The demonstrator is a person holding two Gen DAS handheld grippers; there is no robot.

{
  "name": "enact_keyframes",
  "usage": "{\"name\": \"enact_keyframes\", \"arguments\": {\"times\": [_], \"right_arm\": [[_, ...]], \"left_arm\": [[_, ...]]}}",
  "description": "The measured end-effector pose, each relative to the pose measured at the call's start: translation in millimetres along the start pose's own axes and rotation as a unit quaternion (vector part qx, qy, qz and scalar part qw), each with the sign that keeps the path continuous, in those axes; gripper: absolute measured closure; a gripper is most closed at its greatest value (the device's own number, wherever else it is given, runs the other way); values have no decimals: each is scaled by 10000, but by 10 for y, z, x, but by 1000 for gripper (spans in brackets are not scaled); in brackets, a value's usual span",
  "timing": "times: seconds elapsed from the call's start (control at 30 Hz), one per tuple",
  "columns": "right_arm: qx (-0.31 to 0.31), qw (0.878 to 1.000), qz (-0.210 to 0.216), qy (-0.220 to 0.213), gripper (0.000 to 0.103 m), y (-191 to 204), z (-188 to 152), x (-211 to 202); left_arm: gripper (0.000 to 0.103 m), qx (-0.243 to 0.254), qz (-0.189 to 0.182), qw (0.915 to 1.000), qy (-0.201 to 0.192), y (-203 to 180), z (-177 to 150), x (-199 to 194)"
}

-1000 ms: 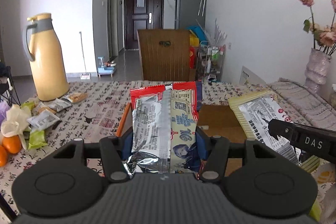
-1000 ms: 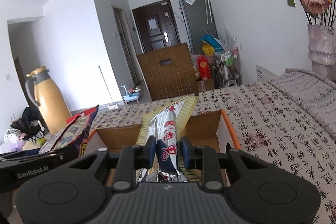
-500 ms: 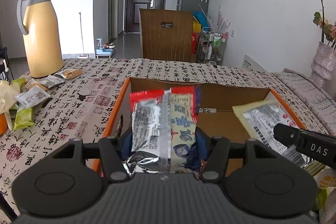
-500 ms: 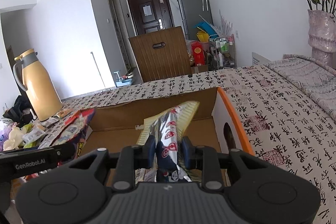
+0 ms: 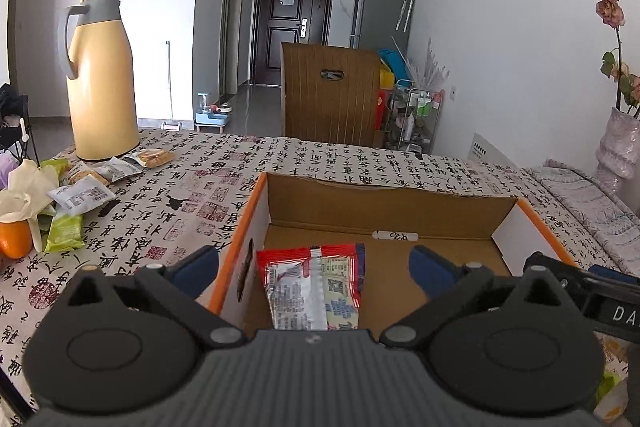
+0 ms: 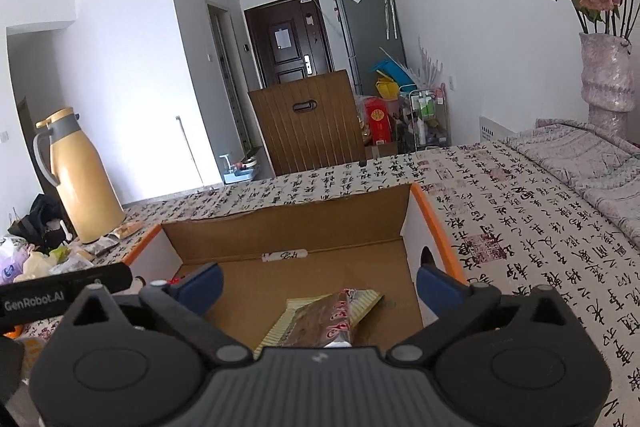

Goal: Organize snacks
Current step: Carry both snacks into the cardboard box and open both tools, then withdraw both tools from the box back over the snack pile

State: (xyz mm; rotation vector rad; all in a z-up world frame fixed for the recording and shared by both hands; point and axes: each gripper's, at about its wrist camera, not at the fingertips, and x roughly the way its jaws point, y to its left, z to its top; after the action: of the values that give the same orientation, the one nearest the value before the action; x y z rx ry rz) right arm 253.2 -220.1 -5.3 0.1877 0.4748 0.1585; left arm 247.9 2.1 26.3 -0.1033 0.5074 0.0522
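Note:
An open cardboard box [image 5: 392, 207] with orange rims sits on the table; it also shows in the right wrist view [image 6: 280, 231]. A red and silver snack packet [image 5: 316, 287] lies on the box floor at its left side. My left gripper [image 5: 314, 269] is open above it. A yellow-edged snack packet [image 6: 332, 319] lies on the box floor at its right side. My right gripper [image 6: 318, 287] is open above that packet. Each gripper's side shows at the edge of the other's view.
A yellow thermos [image 5: 100, 75] stands at the far left with several loose snack packets [image 5: 80, 193] and an orange [image 5: 14, 241] near it. A vase of dried flowers [image 6: 606, 79] stands far right. A wooden chair back [image 5: 330, 99] is behind the table.
Both grippers opened and let go of their packets, which now lie on the box floor. Both grippers have lowered toward the box.

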Motion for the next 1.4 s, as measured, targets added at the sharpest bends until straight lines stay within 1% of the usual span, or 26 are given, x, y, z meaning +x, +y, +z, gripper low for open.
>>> {"name": "enact_keyframes", "arguments": {"times": [0.23, 0.53, 1.0, 1.13, 1.4], "right_arm": [[-20, 9999, -26, -108, 0, 28, 59, -76], [-105, 9994, -48, -314, 0, 64, 138, -320], [-175, 9990, 1, -418, 0, 75, 27, -787], [-185, 9990, -9, -414, 0, 69, -10, -881], [-206, 9993, -32, -325, 0, 22, -189, -1105]], "left_arm": [[0, 11, 85, 10000, -36, -20, 39, -79], [0, 118, 123, 9996, -214, -73, 109, -348], [0, 191, 121, 9992, -339, -43, 18, -791], [0, 211, 108, 9992, -326, -32, -42, -898], [0, 214, 84, 9994, -253, 30, -222, -1080]]}}
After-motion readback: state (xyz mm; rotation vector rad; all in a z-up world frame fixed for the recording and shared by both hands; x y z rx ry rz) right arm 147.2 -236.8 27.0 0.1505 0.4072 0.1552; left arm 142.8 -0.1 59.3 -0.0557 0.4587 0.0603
